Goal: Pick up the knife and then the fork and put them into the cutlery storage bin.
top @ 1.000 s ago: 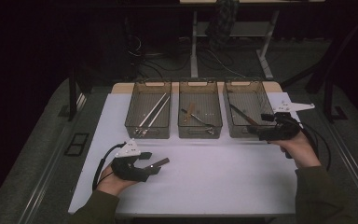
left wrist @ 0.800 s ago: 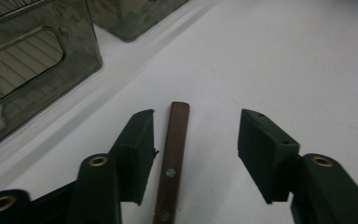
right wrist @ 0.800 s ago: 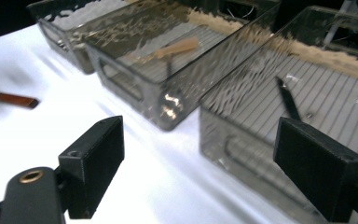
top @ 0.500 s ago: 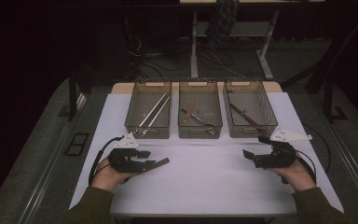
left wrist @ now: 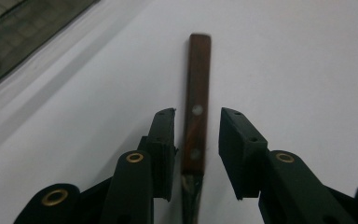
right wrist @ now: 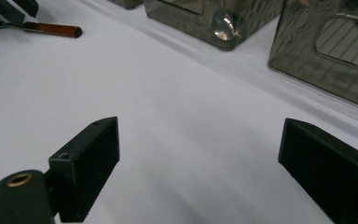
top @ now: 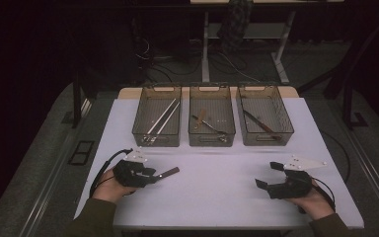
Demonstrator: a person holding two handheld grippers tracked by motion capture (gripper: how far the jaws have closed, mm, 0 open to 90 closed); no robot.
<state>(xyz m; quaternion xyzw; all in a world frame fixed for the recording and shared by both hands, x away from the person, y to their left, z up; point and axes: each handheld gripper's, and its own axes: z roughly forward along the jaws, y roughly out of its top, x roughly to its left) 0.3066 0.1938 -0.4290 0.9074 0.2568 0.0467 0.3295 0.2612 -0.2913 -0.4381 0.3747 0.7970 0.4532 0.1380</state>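
Lying flat on the white table (top: 217, 187), a utensil (top: 167, 173) with a brown wooden handle sits between the jaws of the left gripper (top: 150, 174). In the left gripper view the handle (left wrist: 197, 98) runs straight away from the camera, and the jaws have just been closing around it. One pad (left wrist: 162, 140) is almost at the handle, while the other pad stands a little apart, so the utensil is not clamped yet. Its metal end is hidden under the gripper.

The right gripper (top: 268, 176) rests low over the table near the right front edge, well apart from the utensil. Its jaws stand wide and hold nothing; bare table lies between them.

Behind, three mesh trays (top: 212, 139) stand side by side, each with some cutlery inside.
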